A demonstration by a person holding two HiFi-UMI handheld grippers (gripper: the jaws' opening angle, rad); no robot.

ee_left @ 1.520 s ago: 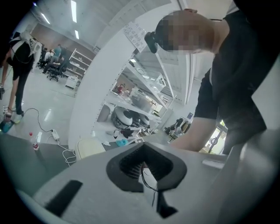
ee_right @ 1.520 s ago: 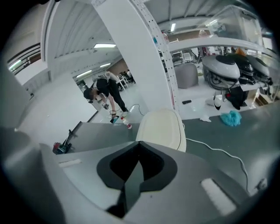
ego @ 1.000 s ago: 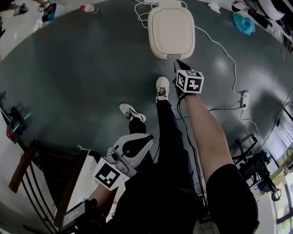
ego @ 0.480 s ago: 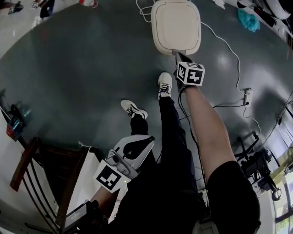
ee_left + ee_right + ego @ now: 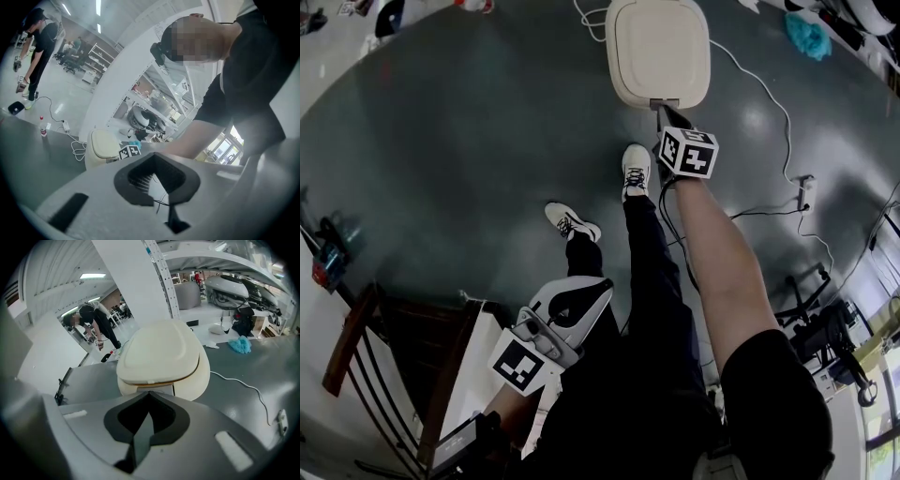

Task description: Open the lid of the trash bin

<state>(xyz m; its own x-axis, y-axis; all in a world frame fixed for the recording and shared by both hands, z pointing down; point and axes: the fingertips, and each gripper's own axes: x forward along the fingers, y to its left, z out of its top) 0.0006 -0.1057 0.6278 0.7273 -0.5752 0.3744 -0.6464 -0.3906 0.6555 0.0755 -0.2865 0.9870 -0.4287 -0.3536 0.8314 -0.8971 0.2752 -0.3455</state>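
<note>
Cream trash bin [image 5: 661, 47] against the top edge of the head view, lid [image 5: 157, 350] lying down on the body, only a thin seam along its front rim. Right gripper [image 5: 662, 114] clenched on nothing, tips reaching to the bin's near edge just under the lid's small front tab [image 5: 149, 380]; contact impossible to judge. Left gripper [image 5: 605, 287] likewise clenched and empty, held low beside the person's leg, well apart from the bin. Broad dark floor [image 5: 459, 131] to the bin's left; to its right a white cable [image 5: 761, 92] trailing toward a power strip [image 5: 807, 194]. One shoe [image 5: 633, 172] near the bin's front.
</note>
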